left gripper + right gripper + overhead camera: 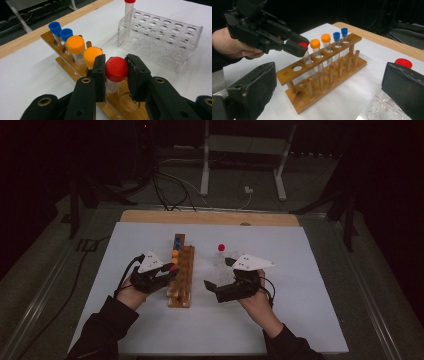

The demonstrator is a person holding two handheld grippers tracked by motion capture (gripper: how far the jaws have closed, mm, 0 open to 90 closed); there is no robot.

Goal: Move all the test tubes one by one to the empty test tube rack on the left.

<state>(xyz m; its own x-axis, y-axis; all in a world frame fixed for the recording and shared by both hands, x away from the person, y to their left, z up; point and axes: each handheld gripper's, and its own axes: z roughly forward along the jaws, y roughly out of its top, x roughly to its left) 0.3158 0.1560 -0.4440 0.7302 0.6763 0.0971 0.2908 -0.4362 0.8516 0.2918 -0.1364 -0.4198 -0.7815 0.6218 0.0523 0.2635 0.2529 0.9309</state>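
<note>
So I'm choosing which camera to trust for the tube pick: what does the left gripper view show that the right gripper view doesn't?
Left gripper view alone: the whole clear plastic rack, and the left tongs pressing both sides of the red-capped tube. Right gripper view alone: the wooden rack's lower pegs, and the open right tongs. Both: orange-capped tubes and blue-capped tubes.

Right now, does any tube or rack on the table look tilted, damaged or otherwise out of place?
One thing: the red-capped tube in the wooden rack leans, while its orange- and blue-capped neighbours stand upright. The left gripper is shut on its cap, so the tilt likely comes from the grip. Nothing looks spilled or broken.
</note>
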